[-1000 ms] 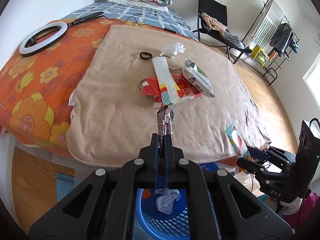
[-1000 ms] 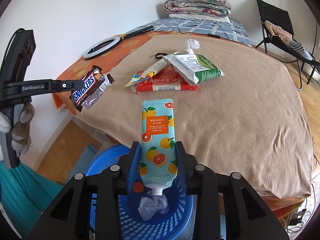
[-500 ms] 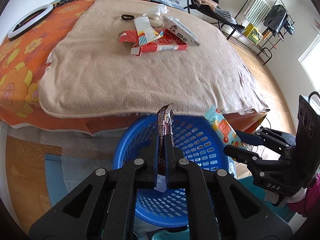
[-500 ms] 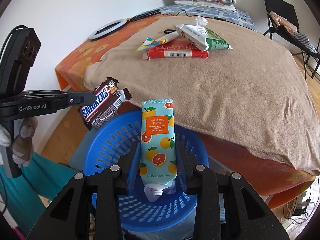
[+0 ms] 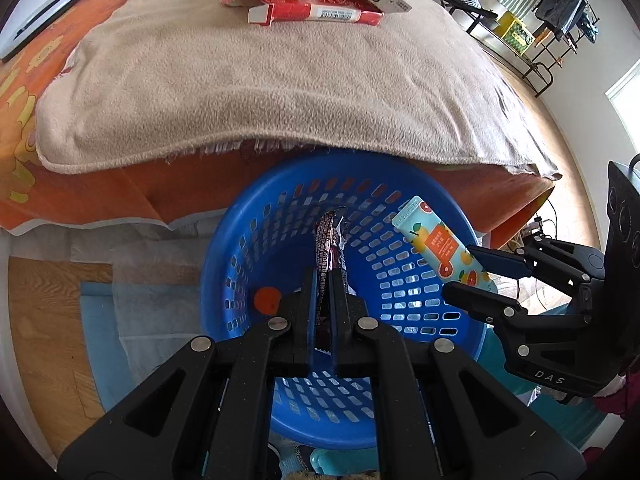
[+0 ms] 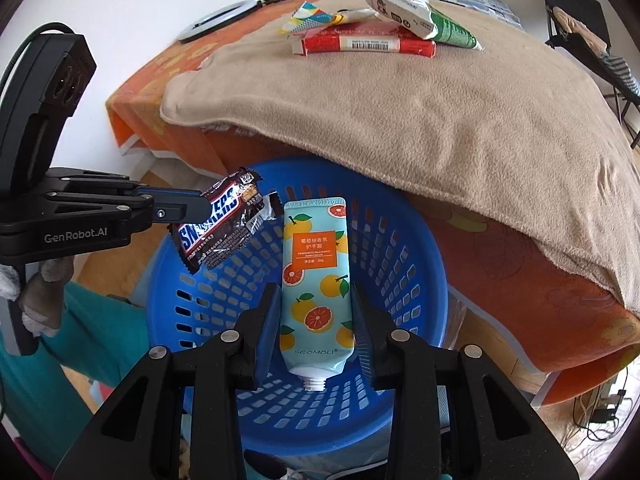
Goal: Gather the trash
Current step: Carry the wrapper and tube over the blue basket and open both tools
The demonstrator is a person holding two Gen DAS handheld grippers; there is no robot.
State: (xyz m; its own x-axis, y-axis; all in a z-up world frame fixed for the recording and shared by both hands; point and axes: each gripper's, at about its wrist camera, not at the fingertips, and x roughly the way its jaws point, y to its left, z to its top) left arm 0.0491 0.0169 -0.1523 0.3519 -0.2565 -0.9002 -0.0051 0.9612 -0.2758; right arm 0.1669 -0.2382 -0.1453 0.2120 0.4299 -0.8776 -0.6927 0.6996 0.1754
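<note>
From the left wrist cam the Snickers wrapper (image 5: 330,248) is showing edge-on, so only the right cam is reading its crinkly label. Left gripper (image 5: 325,280) is clamping it flat; right gripper (image 6: 316,320) is squeezing a glossy uncapped citrus-print tube (image 6: 316,280). Both are hanging over the perforated blue plastic basket (image 5: 400,280), sitting beside a bed with a fuzzy beige blanket (image 5: 280,80).

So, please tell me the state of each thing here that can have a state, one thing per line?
Left gripper: shut on the Snickers wrapper, over the basket.
Right gripper: shut on the hand cream tube, over the basket.
Hand cream tube: cap off, neck bare.
Snickers wrapper: torn open, crumpled.
Blue basket: upright beside the bed.
Red box: lying flat on the blanket.
</note>
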